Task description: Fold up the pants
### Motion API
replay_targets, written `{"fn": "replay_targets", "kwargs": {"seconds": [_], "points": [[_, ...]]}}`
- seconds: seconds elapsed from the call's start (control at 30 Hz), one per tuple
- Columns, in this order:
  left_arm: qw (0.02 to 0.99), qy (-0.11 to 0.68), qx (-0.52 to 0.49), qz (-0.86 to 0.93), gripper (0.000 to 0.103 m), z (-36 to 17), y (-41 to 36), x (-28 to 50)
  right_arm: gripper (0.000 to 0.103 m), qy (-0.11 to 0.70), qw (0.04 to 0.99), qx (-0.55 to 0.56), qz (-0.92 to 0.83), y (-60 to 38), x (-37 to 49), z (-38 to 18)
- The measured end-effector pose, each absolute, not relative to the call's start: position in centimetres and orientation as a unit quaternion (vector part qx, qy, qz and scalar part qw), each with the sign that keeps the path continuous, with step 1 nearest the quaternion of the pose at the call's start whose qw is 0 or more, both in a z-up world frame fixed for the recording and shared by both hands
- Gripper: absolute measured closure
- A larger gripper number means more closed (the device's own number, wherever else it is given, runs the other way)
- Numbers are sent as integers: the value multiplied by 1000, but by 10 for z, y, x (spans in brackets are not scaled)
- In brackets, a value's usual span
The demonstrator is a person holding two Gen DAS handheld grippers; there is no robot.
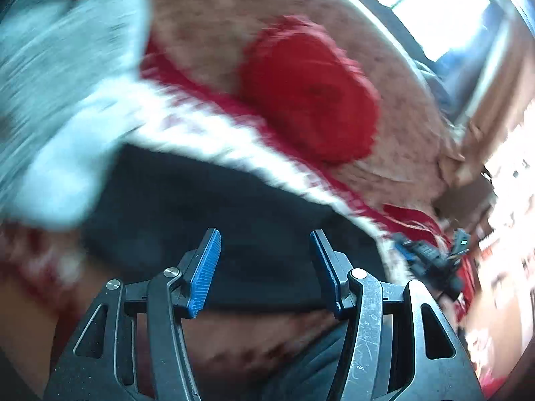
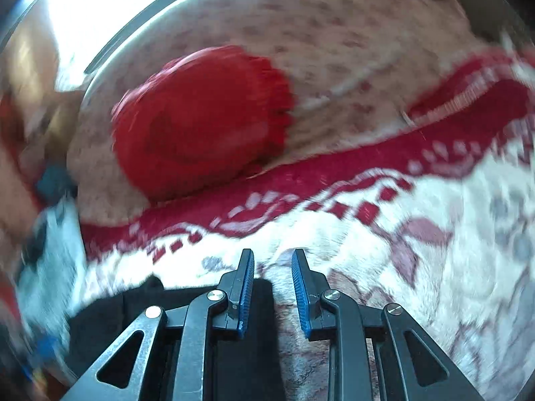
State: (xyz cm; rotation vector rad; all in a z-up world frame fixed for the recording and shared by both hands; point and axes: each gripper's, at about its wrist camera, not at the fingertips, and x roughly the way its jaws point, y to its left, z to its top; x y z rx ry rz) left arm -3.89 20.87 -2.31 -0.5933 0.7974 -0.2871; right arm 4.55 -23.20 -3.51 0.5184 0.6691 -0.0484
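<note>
Both views are heavily motion-blurred. The pants (image 1: 214, 234), a dark, nearly black garment, lie on a white blanket (image 2: 434, 250) with a red patterned border, spread over a speckled beige bed cover (image 1: 217, 26). In the left wrist view their long axis runs roughly left to right across the frame, just ahead of the left gripper (image 1: 265, 244), whose 2 blue-padded jaws stand wide apart with nothing between them. In the right wrist view a dark edge of the pants shows at lower left, beneath the right gripper (image 2: 271, 267), whose jaws are parted with nothing held. A red knitted cushion (image 2: 200, 120) rests beyond the blanket's border. Which end of the pants is the waist cannot be told.
</note>
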Motion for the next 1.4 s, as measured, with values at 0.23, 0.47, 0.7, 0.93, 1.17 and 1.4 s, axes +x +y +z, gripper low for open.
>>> {"fn": "replay_targets", "kwargs": {"seconds": [0.23, 0.47, 0.7, 0.93, 1.17, 1.4], "points": [[863, 390, -310, -87, 49, -76, 236, -78, 81, 337, 893, 297, -27, -244, 44, -55], [860, 341, -376, -58, 49, -93, 256, -60, 81, 352, 880, 318, -29, -249, 46, -72], [788, 289, -537, -78, 50, -116, 288, -61, 78, 355, 883, 305, -27, -246, 48, -73], [761, 309, -568, -55, 90, -122, 301, -60, 77, 357, 882, 309, -20, -247, 47, -74], [935, 293, -198, -15, 90, -37, 231, -63, 77, 355, 876, 326, -12, -253, 45, -77], [960, 239, -95, -115, 91, 6, 173, -64, 76, 355, 875, 328, -13, -253, 44, -77]]}}
